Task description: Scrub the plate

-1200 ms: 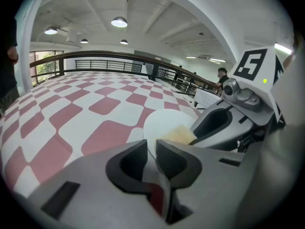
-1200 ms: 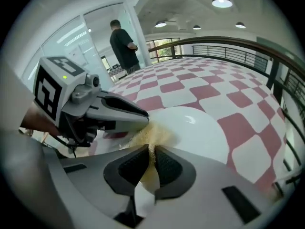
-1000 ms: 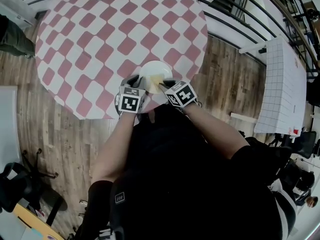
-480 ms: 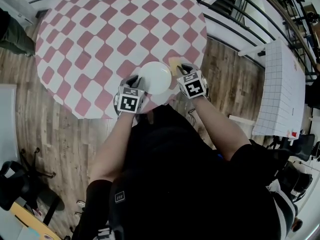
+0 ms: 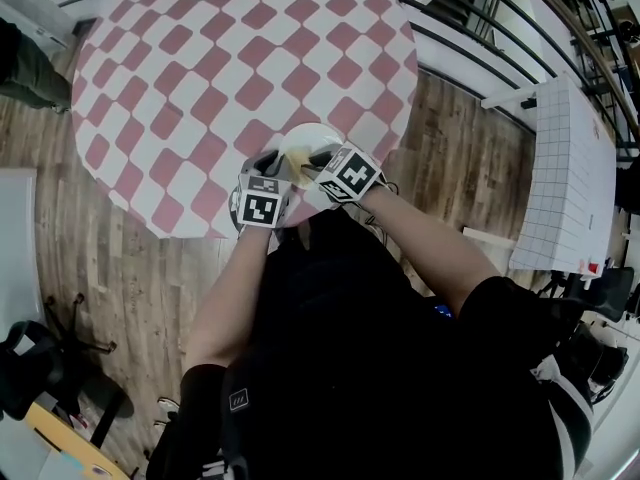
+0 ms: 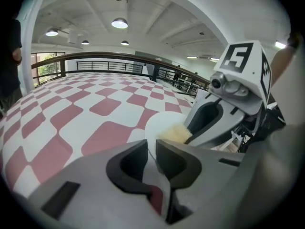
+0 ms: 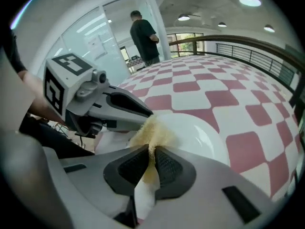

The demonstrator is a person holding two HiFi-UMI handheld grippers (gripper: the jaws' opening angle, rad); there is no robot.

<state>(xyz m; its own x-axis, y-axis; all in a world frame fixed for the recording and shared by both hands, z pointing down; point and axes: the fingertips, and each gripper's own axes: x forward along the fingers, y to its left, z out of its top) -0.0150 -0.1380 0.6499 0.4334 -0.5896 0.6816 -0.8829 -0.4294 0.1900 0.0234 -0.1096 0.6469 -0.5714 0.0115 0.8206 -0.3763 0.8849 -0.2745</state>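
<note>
Evidently the right gripper point(image 5: 319, 160) had come back onto the plate point(image 5: 312, 136); half a second earlier it stood off beyond the plate's right rim. Its jaws were pinched shut on a yellow sponge point(image 7: 151, 133), which was pressed against the plate's inner face. The left gripper point(image 6: 151, 149) was clamped on the plate's near rim, just inside the table point(image 5: 200, 68) edge. Judged: a fresh scrubbing stroke begun.

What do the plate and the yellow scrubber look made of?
The plate looks like glazed ceramic or hard plastic: white, glossy, with a bright glint; I cannot tell which. The scrubber looks like soft yellow sponge or fibrous cloth: matte, fuzzy-edged, squashed where pinched.
</note>
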